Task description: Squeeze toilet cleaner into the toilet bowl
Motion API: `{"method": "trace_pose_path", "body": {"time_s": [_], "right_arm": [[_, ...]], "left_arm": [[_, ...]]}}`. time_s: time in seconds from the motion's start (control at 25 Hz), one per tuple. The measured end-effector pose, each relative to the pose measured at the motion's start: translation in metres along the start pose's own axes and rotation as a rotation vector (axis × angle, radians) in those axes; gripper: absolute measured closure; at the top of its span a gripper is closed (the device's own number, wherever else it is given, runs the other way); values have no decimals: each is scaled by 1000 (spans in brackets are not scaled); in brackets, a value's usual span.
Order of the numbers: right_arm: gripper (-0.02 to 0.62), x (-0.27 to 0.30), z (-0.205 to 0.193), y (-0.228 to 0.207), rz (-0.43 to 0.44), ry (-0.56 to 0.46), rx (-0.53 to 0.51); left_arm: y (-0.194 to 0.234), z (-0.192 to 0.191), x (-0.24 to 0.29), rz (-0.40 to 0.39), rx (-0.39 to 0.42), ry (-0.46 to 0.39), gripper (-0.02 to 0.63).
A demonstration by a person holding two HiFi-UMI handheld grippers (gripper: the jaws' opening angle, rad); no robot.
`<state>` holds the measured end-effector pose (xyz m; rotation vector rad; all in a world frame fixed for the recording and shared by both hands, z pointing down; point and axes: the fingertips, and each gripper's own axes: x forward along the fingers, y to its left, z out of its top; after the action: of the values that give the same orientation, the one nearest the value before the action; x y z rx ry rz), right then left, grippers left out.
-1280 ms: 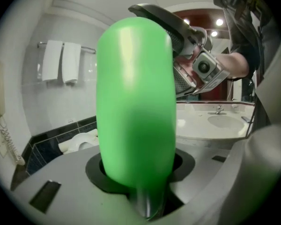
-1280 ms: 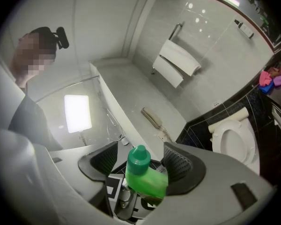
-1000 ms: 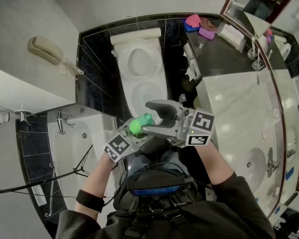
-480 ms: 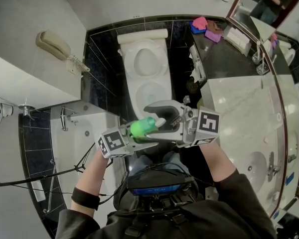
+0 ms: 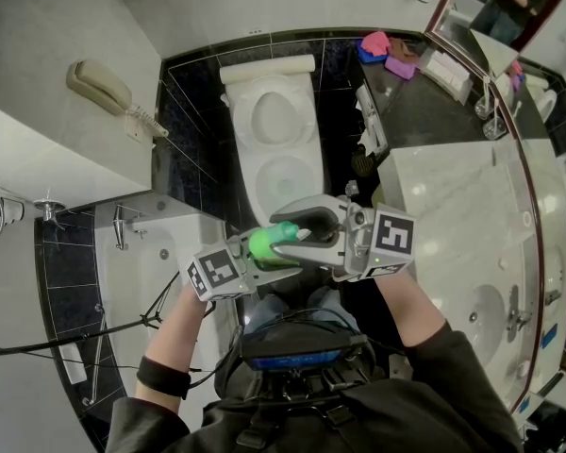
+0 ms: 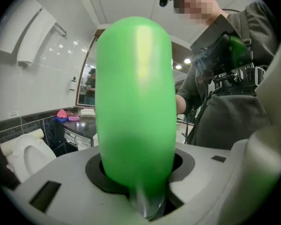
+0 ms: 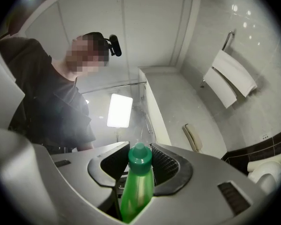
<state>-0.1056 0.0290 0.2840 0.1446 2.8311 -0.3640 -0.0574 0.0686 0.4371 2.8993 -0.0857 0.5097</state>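
Observation:
A green toilet cleaner bottle [image 5: 267, 243] is held in the air in front of me, near the front of the white toilet bowl [image 5: 255, 177]. My left gripper [image 5: 264, 258] comes in from the left and is shut on the bottle's body [image 6: 133, 102]. From the right, my right gripper [image 5: 281, 226] has its jaws on either side of the bottle's green cap [image 7: 140, 159]. These jaws have just been closing, and the pads now touch the bottle [image 7: 138, 191]. The toilet's seat stands open, and the toilet [image 6: 25, 156] shows low at the left in the left gripper view.
A wall phone [image 5: 99, 92] hangs at the left. A bathtub [image 5: 141, 281] lies at my left. A marble counter [image 5: 453, 206] with a sink is at my right, and pink cloths [image 5: 382, 47] lie on the dark shelf behind it. Folded towels [image 7: 229, 81] hang on the wall.
The right gripper's jaws stood wide round the bottle's top and have closed in onto it. Both grippers and the bottle have risen a little in front of me.

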Motion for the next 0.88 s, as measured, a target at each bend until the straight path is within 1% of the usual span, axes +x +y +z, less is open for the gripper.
{"method": "trace_pose_path", "body": {"time_s": [0.08, 0.24, 0.36, 0.48, 0.6, 0.68, 0.8, 0.88], "right_arm": [[430, -2, -2, -4, -20, -6, 43], [431, -9, -11, -20, -92, -21, 77], [431, -11, -20, -27, -138, 1, 133], [431, -16, -30, -36, -188, 26, 178], [431, -17, -38, -40, -227, 58, 283], [431, -20, -47, -46, -277, 88, 356], [433, -24, -58, -51, -341, 131, 436], [433, -27, -64, -54, -372, 153, 468]], "left_arm": [[9, -4, 1, 64, 23, 15, 413], [32, -10, 1, 241, 65, 38, 413], [47, -16, 1, 377, 84, 42, 413], [59, -23, 3, 493, 91, 44, 413], [70, -36, 2, 599, 85, 55, 413], [78, -50, 0, 680, 78, 69, 413], [87, -57, -4, 783, 118, 99, 413], [92, -58, -5, 812, 145, 119, 413]]}}
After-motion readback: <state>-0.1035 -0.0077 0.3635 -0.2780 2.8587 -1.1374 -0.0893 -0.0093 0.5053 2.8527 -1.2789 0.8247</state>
